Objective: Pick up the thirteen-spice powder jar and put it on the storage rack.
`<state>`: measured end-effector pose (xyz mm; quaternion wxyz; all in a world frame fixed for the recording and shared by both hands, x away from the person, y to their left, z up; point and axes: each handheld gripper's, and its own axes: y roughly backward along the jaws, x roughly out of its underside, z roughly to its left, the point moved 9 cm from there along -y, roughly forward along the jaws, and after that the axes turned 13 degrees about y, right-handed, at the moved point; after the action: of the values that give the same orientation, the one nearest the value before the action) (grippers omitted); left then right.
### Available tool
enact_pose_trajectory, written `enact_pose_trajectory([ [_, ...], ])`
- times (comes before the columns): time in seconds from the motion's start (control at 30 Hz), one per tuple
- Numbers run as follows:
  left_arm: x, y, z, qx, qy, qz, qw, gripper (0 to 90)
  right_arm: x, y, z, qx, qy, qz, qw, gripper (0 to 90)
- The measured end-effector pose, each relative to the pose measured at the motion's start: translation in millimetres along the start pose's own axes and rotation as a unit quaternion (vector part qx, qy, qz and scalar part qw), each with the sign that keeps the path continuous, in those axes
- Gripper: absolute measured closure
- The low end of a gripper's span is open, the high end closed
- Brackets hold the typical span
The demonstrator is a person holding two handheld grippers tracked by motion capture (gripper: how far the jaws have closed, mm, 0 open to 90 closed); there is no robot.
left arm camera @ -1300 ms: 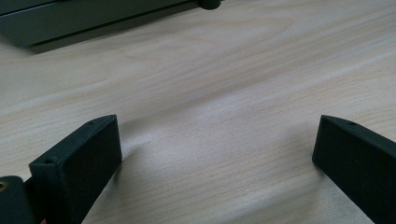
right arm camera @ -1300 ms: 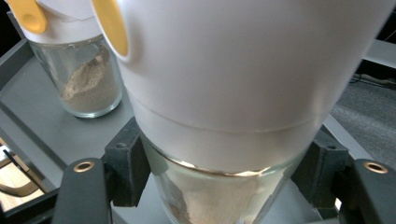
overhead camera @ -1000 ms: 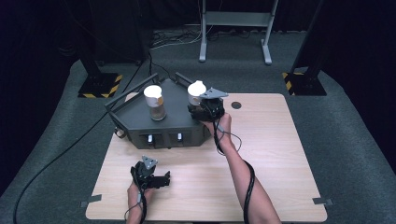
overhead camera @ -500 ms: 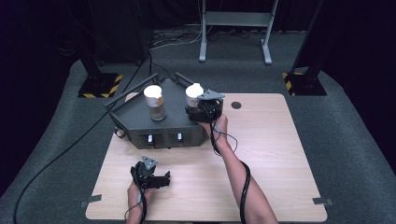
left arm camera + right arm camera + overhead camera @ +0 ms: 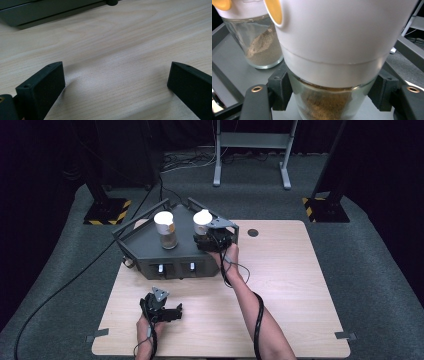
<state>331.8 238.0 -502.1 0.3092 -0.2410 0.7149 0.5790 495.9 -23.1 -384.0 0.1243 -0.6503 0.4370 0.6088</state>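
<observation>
A glass spice jar (image 5: 202, 221) with a white lid and brown powder sits between the jaws of my right gripper (image 5: 214, 239), over the right part of the dark grey tray (image 5: 145, 245). In the right gripper view the pads (image 5: 281, 90) press both sides of that jar (image 5: 329, 42), and its base is cut off from view. A second, similar jar (image 5: 165, 230) (image 5: 259, 47) stands upright on the tray to its left. My left gripper (image 5: 161, 308) (image 5: 115, 82) rests low on the wooden table (image 5: 300, 285), open and holding nothing.
The tray has raised rails (image 5: 137, 220) along its back edges and a front panel (image 5: 175, 268) with two small lit slots. A black cable (image 5: 75, 275) runs off the table's left side. A round hole (image 5: 253, 232) marks the table's far edge. Metal stands (image 5: 250, 150) are on the floor behind.
My right gripper has carried the jar slightly left and inward over the tray. The left gripper and the other jar have stayed put.
</observation>
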Motion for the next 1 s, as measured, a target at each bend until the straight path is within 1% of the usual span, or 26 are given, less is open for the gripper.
enact_pose_trajectory([
  [0.17,0.0,0.0,0.0,0.0,0.0,0.0,1.0,1.0,-2.5,-3.8,2.6,-0.003,0.001,0.001,1.0,30.1],
  [1.0,-0.2,-0.3,-0.1,0.0,0.0,0.0,1.0,1.0,-7.3,-13.3,6.7,-0.006,-0.003,0.001,1.0,30.0],
])
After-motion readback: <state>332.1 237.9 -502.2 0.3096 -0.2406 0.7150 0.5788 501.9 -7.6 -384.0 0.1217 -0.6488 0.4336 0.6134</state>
